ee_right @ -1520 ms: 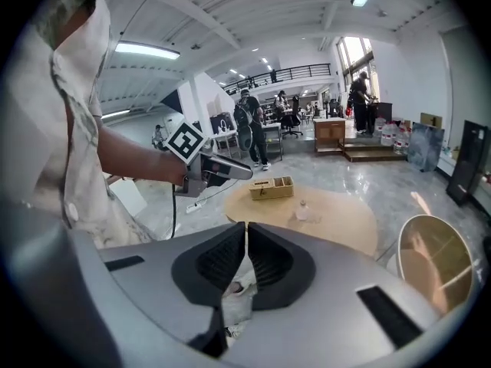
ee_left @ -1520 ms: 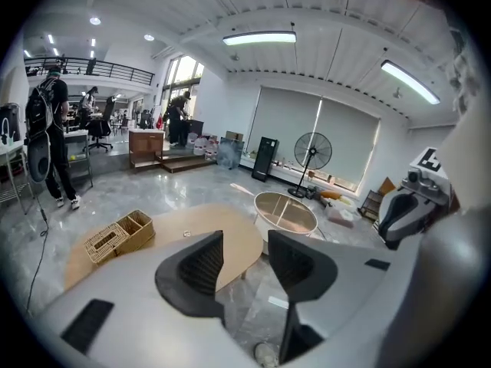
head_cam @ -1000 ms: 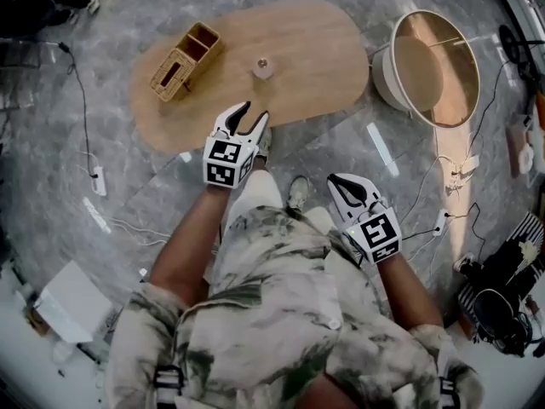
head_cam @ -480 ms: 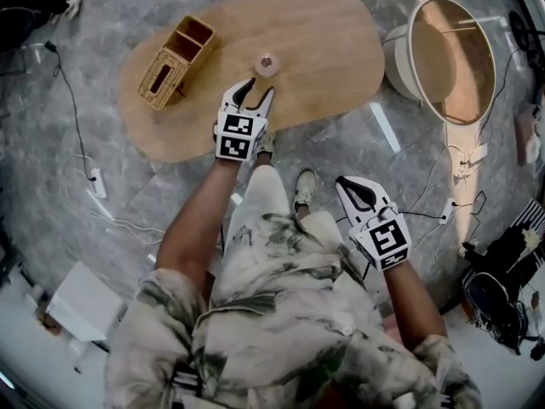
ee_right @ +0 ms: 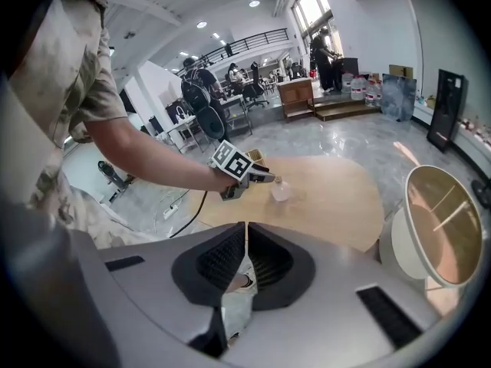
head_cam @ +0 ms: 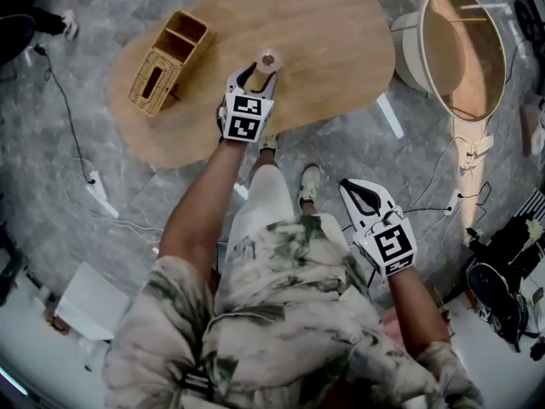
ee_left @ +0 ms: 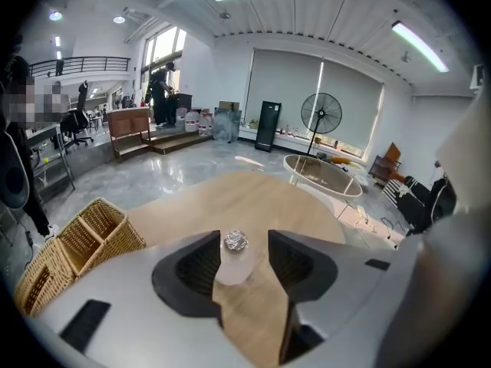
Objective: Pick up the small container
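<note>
The small container (head_cam: 267,59) stands upright on the oval wooden table (head_cam: 332,32), toward the near edge and well apart from the wicker basket (head_cam: 162,62) at the table's left end. It is a little cup-like pot with a pale, milky, half see-through body and a crinkled silvery foil top. From the head view it shows only as a small pale round with a darker middle.

The left gripper (head_cam: 257,73) reaches out over the table edge with its jaws spread. In the left gripper view the container (ee_left: 234,244) sits between the two jaws of that gripper (ee_left: 245,238), up near their tips. It lies close against the left-hand jaw, and I cannot tell whether they touch. A strip of bare wood shows between the container and the other jaw, so it is not pinched. The basket (ee_left: 73,248) lies off to the left, with two open compartments.

The right gripper (head_cam: 351,187) hangs low by the person's right side, over the grey stone floor (head_cam: 358,143) and well apart from the table. Its jaws (ee_right: 245,228) are pressed together at the tips with nothing between them. From its camera the left gripper (ee_right: 268,179) and the container (ee_right: 281,190) show small on the table (ee_right: 345,198).
</note>
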A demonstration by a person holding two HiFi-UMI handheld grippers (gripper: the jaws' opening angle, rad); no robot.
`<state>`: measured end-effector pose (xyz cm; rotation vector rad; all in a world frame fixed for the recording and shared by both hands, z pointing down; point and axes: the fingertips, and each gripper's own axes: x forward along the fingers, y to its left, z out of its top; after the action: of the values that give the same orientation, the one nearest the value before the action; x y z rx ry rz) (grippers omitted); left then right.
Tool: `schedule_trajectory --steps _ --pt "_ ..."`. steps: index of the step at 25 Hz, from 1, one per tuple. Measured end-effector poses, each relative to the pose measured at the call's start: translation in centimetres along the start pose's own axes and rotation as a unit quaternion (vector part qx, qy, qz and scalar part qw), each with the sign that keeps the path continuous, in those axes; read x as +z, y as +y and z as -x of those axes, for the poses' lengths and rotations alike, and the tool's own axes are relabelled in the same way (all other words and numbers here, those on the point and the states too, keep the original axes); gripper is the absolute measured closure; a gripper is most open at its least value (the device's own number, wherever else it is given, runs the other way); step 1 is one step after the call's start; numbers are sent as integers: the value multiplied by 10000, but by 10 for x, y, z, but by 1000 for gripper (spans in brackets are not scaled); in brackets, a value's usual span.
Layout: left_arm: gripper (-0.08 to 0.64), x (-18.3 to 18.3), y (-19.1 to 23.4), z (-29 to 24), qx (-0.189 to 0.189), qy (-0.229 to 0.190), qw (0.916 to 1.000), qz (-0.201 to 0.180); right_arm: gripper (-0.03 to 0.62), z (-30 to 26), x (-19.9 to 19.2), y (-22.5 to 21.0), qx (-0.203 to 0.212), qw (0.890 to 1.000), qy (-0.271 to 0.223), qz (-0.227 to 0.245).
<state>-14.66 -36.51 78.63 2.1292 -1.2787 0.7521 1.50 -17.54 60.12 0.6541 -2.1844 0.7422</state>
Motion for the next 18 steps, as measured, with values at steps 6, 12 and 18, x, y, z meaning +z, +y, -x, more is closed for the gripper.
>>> schedule_trajectory --steps 6,12,18 --pt "360 -13 12 -33 -7 118 9999 -81 558 -21 -5 -3 7 9999 94 -125" --pt "354 -17 19 -54 -12 92 9999 -126 558 -34 -8 -5 35 9995 161 -261" --pt "354 -16 17 -73 4 -21 9994 -357 558 -39 -15 -10 49 9991 280 -312"
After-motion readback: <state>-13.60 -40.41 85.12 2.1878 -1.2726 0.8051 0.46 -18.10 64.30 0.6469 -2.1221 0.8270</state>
